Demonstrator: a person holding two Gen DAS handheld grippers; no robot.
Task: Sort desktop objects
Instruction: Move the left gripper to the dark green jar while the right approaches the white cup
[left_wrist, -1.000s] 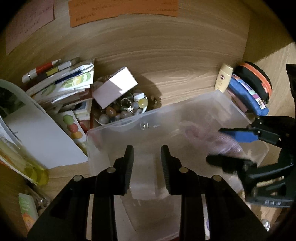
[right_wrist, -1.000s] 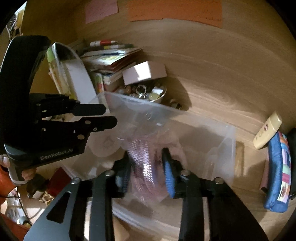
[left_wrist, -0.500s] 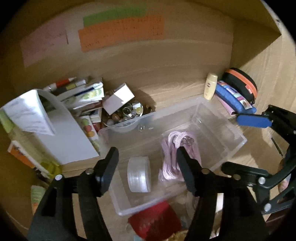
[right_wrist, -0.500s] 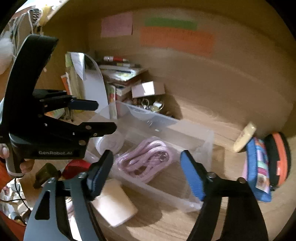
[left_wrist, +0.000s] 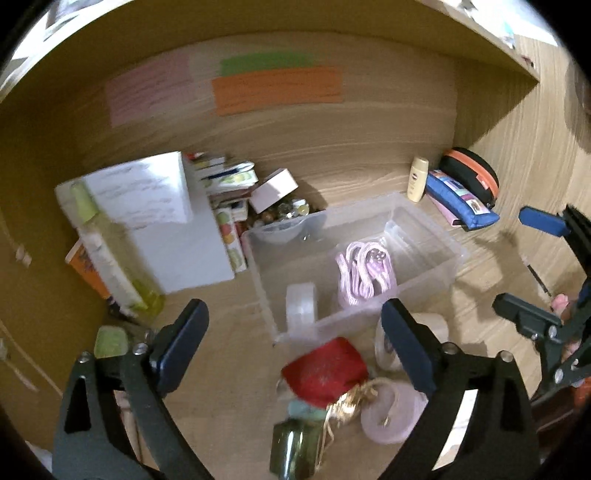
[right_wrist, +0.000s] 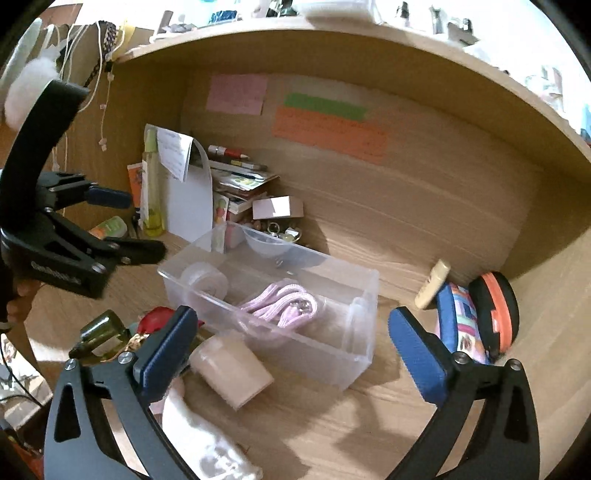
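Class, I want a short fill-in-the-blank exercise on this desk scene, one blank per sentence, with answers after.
1. The pink cord lies inside the clear ____ bin.
2. Beside the cord in the bin stands a roll of clear ____.
3. The right gripper is ____, holding nothing.
4. The sticky note below the green one is ____.

Answers: plastic; tape; open; orange

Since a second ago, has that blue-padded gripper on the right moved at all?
Yes. The right gripper has pulled back and up from the clear bin; its jaws have just been opening, leaving the pink cord inside.
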